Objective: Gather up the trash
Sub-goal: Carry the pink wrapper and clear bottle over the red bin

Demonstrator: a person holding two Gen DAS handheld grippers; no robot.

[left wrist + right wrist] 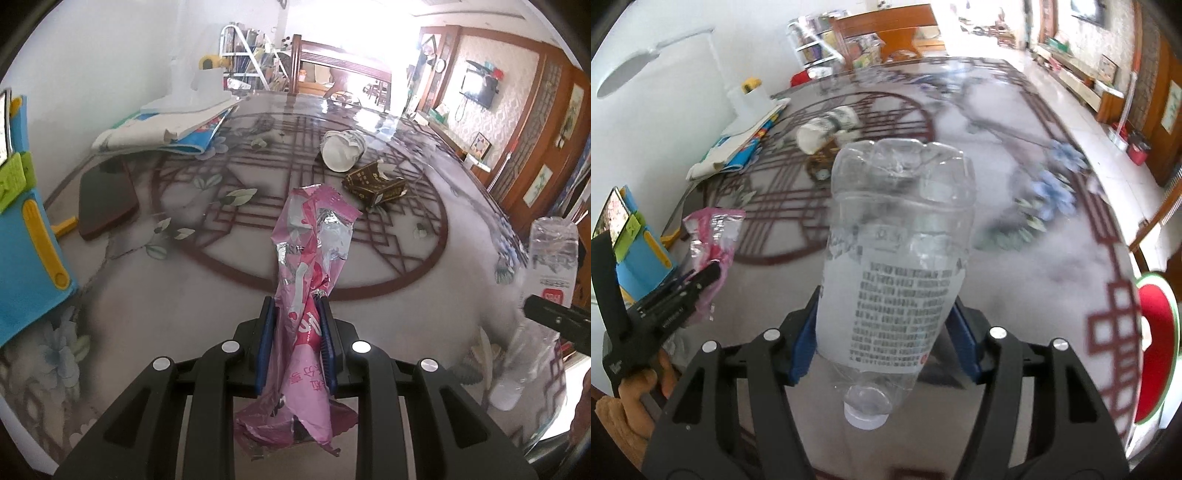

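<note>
My left gripper (296,306) is shut on a crumpled pink foil wrapper (314,243) and holds it above the glass table (184,288). My right gripper (886,299) is shut on a clear empty plastic bottle (897,240), cap end toward the camera. The bottle also shows at the right edge of the left wrist view (550,258). The wrapper and left gripper show in the right wrist view (709,236). A tipped white paper cup (341,149) and a torn brown carton (376,184) lie on the table farther ahead.
A blue and yellow toy (29,240) stands at the left. A dark board (105,195), folded papers (166,129) and a white lamp base (192,96) lie at the back left. A red-green plate (1156,350) sits at the table's right edge.
</note>
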